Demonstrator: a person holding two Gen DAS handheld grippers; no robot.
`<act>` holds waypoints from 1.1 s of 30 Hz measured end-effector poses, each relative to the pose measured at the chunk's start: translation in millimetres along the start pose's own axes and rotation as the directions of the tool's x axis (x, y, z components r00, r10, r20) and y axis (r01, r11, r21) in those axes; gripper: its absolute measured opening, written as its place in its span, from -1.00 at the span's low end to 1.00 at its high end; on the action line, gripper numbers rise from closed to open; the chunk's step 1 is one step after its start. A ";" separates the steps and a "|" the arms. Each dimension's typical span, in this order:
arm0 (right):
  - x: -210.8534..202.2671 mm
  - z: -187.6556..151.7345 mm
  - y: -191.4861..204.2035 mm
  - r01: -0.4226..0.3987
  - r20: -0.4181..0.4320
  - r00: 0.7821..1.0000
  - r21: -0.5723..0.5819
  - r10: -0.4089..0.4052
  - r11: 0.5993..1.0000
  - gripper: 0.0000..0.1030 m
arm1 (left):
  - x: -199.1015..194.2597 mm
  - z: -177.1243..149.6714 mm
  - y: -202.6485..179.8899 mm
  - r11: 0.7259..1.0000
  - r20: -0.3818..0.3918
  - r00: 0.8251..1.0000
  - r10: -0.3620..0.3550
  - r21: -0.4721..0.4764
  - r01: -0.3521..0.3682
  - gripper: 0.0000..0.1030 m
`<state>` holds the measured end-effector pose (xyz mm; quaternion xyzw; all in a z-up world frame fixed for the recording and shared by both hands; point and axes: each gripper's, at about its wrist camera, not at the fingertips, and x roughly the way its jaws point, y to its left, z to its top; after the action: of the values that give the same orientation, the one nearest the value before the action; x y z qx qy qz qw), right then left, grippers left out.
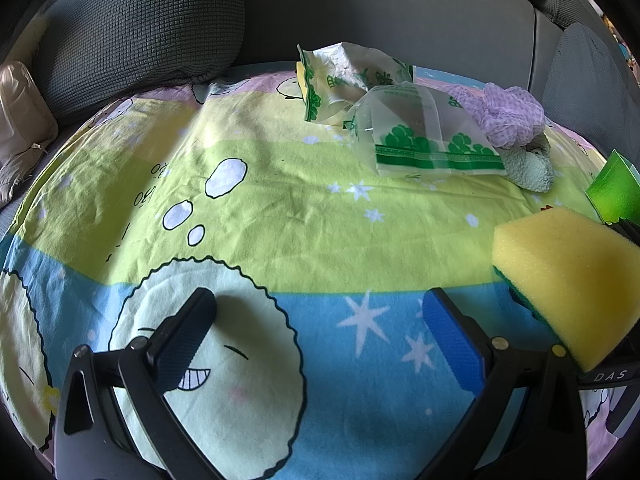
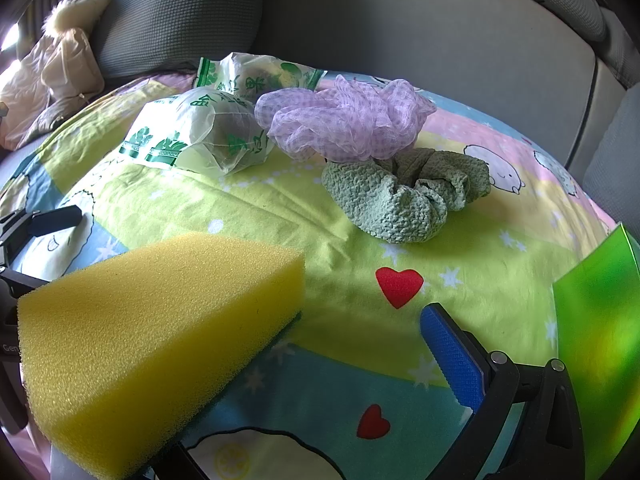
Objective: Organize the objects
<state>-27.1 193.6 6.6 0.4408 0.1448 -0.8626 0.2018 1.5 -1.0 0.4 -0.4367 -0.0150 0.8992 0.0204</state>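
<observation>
A yellow sponge (image 2: 152, 320) with a green scrub base lies over my right gripper's left finger, hiding it; the blue right finger pad (image 2: 452, 356) stands far from it, so the jaws are open. The sponge also shows at the right of the left wrist view (image 1: 568, 276). My left gripper (image 1: 320, 336) is open and empty, low over the cartoon blanket (image 1: 280, 208). Two green-printed plastic bags (image 2: 208, 132) (image 2: 256, 72), a lilac mesh scrunchie (image 2: 344, 120) and a green knitted scrunchie (image 2: 400, 196) lie at the far side of the blanket.
A shiny green card or packet (image 2: 596, 340) stands at the right edge. Grey sofa cushions (image 1: 140, 28) rise behind the blanket. A beige padded jacket (image 2: 52, 80) lies at the far left. My left gripper's finger (image 2: 56, 216) shows at the left of the right wrist view.
</observation>
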 end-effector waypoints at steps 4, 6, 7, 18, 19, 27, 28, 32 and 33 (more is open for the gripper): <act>-0.1 -0.2 0.1 0.000 0.000 1.000 0.000 0.000 1.000 1.00 | 0.0 0.0 0.0 1.000 0.000 1.000 0.000 0.000 0.000 0.99; -0.1 -0.1 0.0 0.000 0.000 1.000 0.000 0.000 1.000 1.00 | 0.0 0.0 0.0 1.000 0.000 1.000 0.000 0.000 0.000 0.99; -0.1 -0.1 0.1 0.000 0.000 1.000 0.000 0.000 1.000 1.00 | -0.1 -0.1 0.2 1.000 0.000 1.000 0.000 0.000 0.000 0.99; 0.0 0.0 0.1 0.000 0.000 1.000 0.001 0.000 1.000 1.00 | 0.0 0.0 0.0 1.000 0.000 1.000 -0.003 0.001 0.003 0.99; -0.1 -0.2 0.1 0.000 0.001 1.000 0.000 0.000 1.000 1.00 | 0.0 0.0 0.0 1.000 0.000 1.000 -0.003 0.001 0.003 0.99; -0.2 0.4 -2.4 0.000 -0.007 1.000 0.003 0.000 1.000 1.00 | 0.1 0.5 -0.6 1.000 0.000 1.000 -0.002 0.003 0.002 0.99; -0.1 1.1 -2.2 0.003 -0.018 1.000 0.002 -0.003 1.000 1.00 | -0.1 0.5 -0.3 1.000 0.000 1.000 -0.003 0.002 0.003 0.99; -7.8 1.1 -5.1 0.005 -0.081 0.997 0.028 -0.003 1.000 1.00 | -1.9 -0.3 -0.3 1.000 0.000 1.000 -0.004 0.000 0.004 0.99; -14.0 -0.5 -8.6 0.015 -0.093 0.996 0.050 -0.011 0.999 1.00 | -1.6 -0.3 -0.9 1.000 0.000 1.000 -0.003 0.001 0.003 0.99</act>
<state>-23.5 204.5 18.4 0.4844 0.1352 -0.8458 0.1781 2.7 -0.1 1.5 -0.4368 -0.0155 0.8991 0.0221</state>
